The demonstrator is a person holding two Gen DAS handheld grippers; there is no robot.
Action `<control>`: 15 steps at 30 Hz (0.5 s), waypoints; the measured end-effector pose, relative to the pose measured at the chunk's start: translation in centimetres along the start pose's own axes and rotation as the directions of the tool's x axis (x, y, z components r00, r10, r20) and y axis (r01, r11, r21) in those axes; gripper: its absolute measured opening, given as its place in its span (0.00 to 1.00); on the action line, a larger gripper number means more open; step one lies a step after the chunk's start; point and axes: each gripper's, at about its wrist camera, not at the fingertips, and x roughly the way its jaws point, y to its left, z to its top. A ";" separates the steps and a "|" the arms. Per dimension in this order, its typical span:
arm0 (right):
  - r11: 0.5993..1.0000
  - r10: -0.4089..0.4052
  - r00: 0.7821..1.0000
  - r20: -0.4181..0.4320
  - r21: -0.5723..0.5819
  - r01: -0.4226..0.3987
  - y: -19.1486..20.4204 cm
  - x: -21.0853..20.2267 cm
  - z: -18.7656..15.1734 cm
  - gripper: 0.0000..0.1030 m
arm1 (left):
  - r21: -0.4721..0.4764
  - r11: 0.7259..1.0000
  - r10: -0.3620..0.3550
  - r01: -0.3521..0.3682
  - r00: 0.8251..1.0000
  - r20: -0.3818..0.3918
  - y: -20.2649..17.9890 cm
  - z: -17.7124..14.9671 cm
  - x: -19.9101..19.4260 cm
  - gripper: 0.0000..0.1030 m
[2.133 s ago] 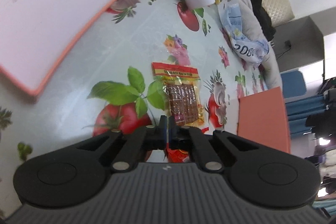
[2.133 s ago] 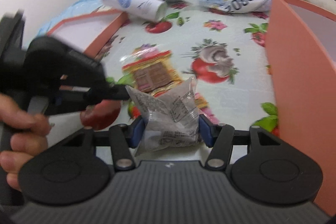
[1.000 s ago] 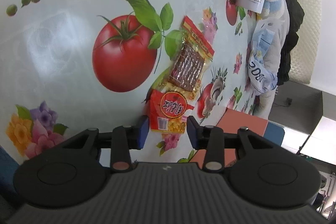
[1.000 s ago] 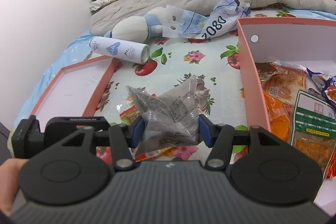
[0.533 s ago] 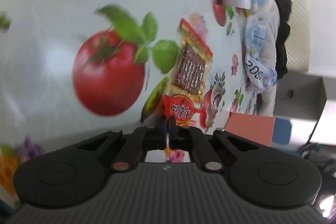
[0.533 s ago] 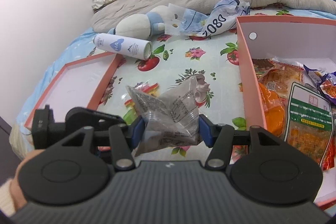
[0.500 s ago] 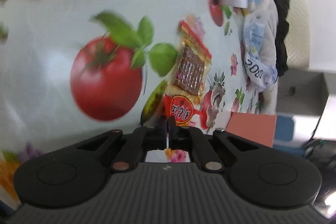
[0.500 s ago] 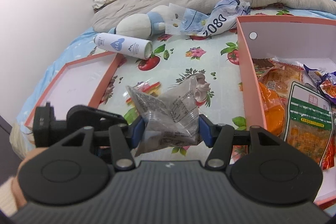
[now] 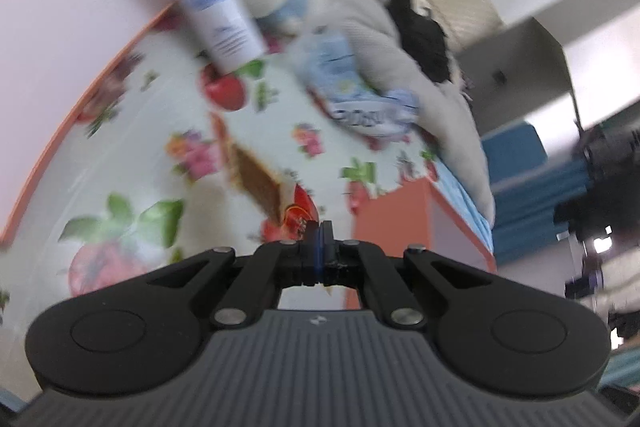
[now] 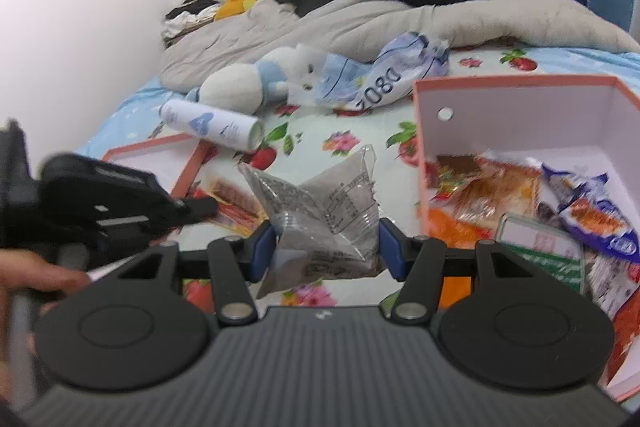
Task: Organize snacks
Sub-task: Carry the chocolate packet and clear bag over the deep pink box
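Behind the box [image 10: 516, 83], crumpled bag [image 10: 394, 75] reads "2080".

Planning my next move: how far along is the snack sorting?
Done: several packets already lie in the box. In hand: the right gripper holds a clear packet; the left gripper is shut, apparently on a red packet, though it's blurred. Left: both go into the box, plus the brown packet beside it.
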 end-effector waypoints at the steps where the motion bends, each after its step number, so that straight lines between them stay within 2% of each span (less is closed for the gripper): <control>1: 1.000 0.009 1.000 0.001 0.015 -0.009 -0.4 -0.1 0.3 0.56 | 0.017 1.000 -0.008 0.008 1.000 -0.003 -0.7 0.4 -0.1 0.00; 2: 0.999 0.021 1.000 0.002 0.034 -0.021 -0.9 -0.2 0.7 0.56 | 0.041 0.999 -0.014 0.014 1.000 -0.003 -1.6 0.8 -0.2 0.00; 5: 0.999 -0.027 0.999 0.020 0.018 0.027 -1.3 -0.6 1.7 0.56 | 0.099 0.995 -0.023 0.023 1.000 -0.010 -3.8 1.5 -0.7 0.00; 10: 0.999 -0.045 0.998 0.049 0.015 0.044 -2.4 -1.9 3.7 0.56 | 0.207 0.977 -0.038 0.042 0.999 -0.021 -8.4 2.1 -1.4 0.00; 15: 0.996 -0.088 0.993 0.081 -0.009 0.089 -3.5 -3.9 6.2 0.56 | 0.347 0.936 -0.062 0.063 0.998 -0.015 -14.6 2.4 -2.6 0.00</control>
